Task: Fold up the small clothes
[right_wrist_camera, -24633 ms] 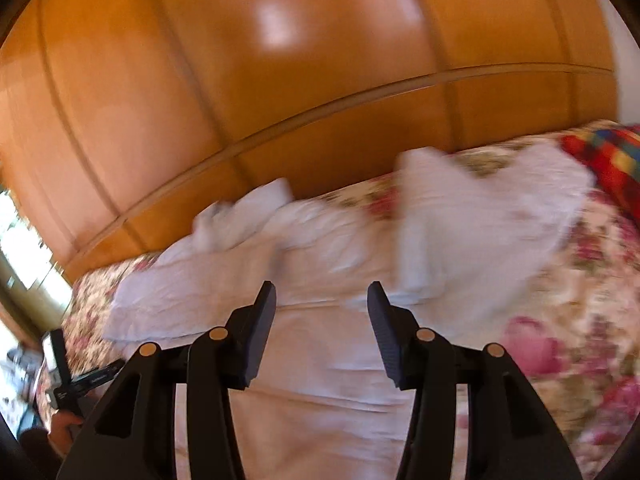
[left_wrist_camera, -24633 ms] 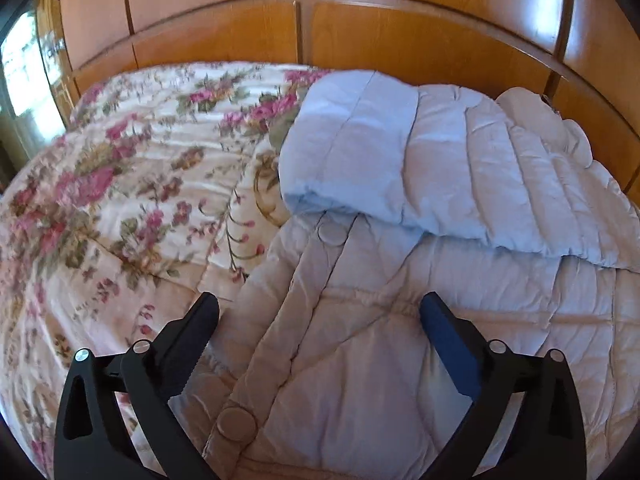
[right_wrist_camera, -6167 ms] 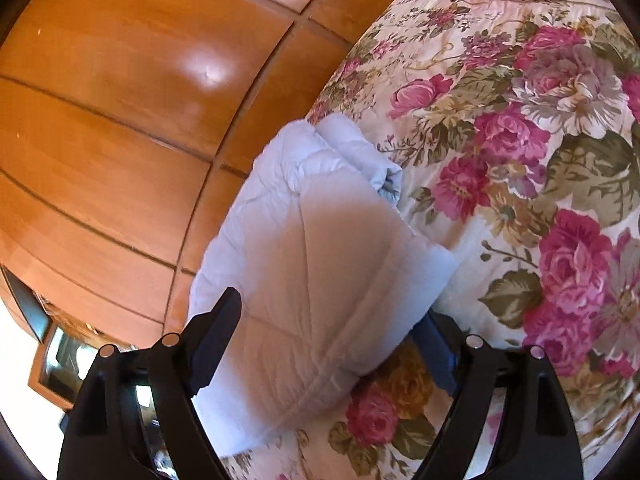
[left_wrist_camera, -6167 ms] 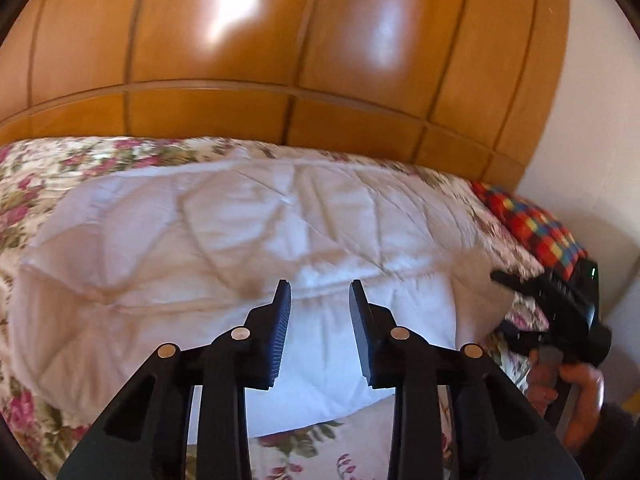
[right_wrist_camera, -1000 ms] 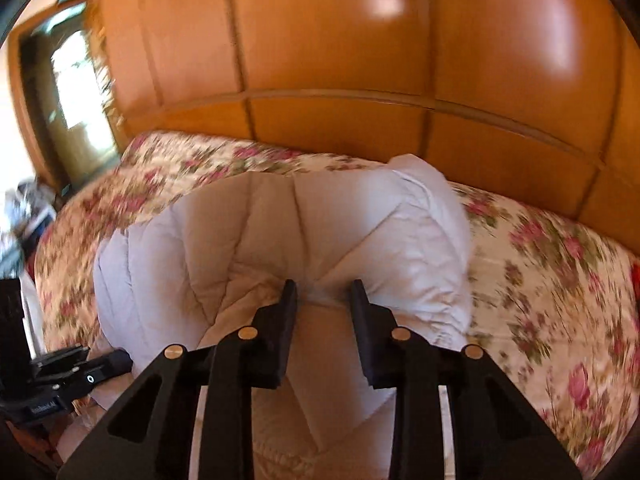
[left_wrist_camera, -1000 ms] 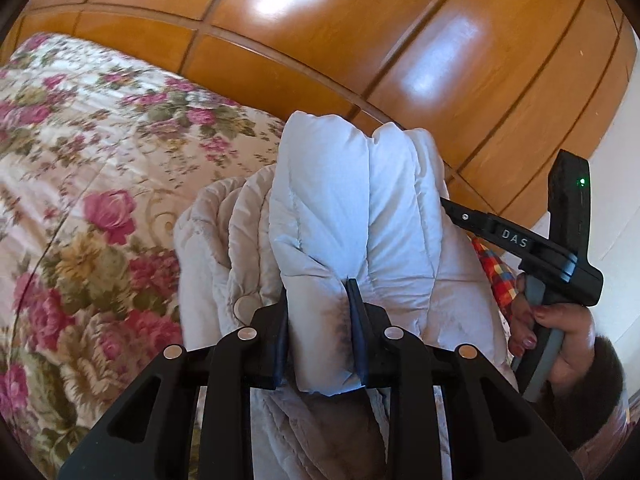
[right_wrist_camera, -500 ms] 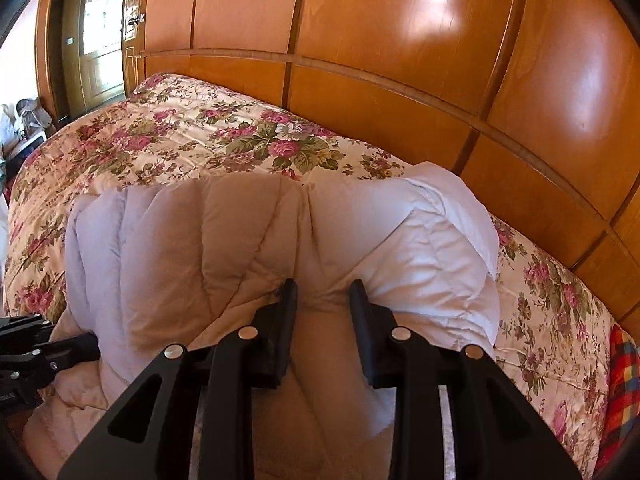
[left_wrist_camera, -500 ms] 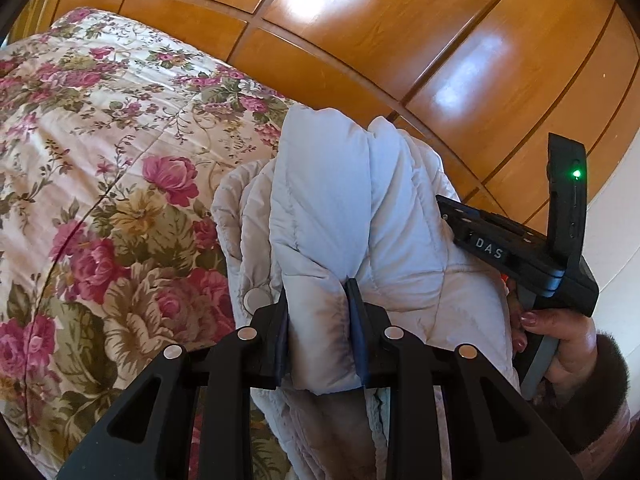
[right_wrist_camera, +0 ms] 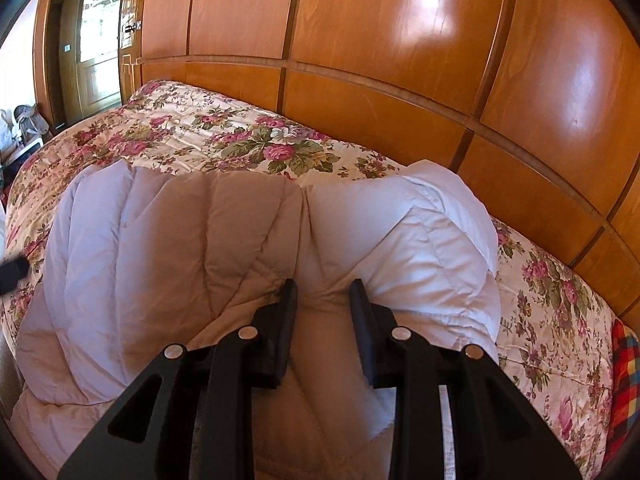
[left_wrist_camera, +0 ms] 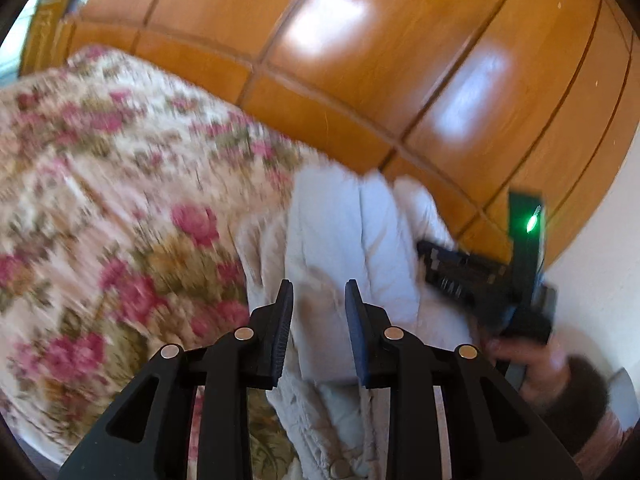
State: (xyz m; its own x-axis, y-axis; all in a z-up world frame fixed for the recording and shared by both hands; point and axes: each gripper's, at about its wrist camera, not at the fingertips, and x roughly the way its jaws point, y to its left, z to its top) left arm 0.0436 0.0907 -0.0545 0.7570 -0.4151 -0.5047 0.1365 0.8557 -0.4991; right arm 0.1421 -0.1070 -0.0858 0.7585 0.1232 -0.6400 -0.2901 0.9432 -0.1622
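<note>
A pale quilted puffer jacket [right_wrist_camera: 192, 240] is folded into a thick bundle over the floral bedspread [right_wrist_camera: 208, 136]. My right gripper [right_wrist_camera: 323, 290] is shut on a pinched fold at the bundle's near edge, padding bulging on both sides of the fingers. In the left wrist view, which is blurred, the jacket [left_wrist_camera: 352, 232] hangs as a stacked fold with my left gripper [left_wrist_camera: 318, 292] shut on its end. Beyond it, the right gripper's body [left_wrist_camera: 480, 280] with a green light shows, held by a hand [left_wrist_camera: 532, 364].
A glossy wooden panelled wall [right_wrist_camera: 400, 60] runs right behind the bed. A red plaid cloth [right_wrist_camera: 624, 380] lies at the bed's right end. A doorway with a window [right_wrist_camera: 96, 40] stands far left. The bedspread [left_wrist_camera: 100, 200] lies left of the jacket.
The left wrist view has swung and blurred, and the jacket end sits smaller and further right in it. The right wrist view is almost unchanged over the last half second. Both grips stay the same.
</note>
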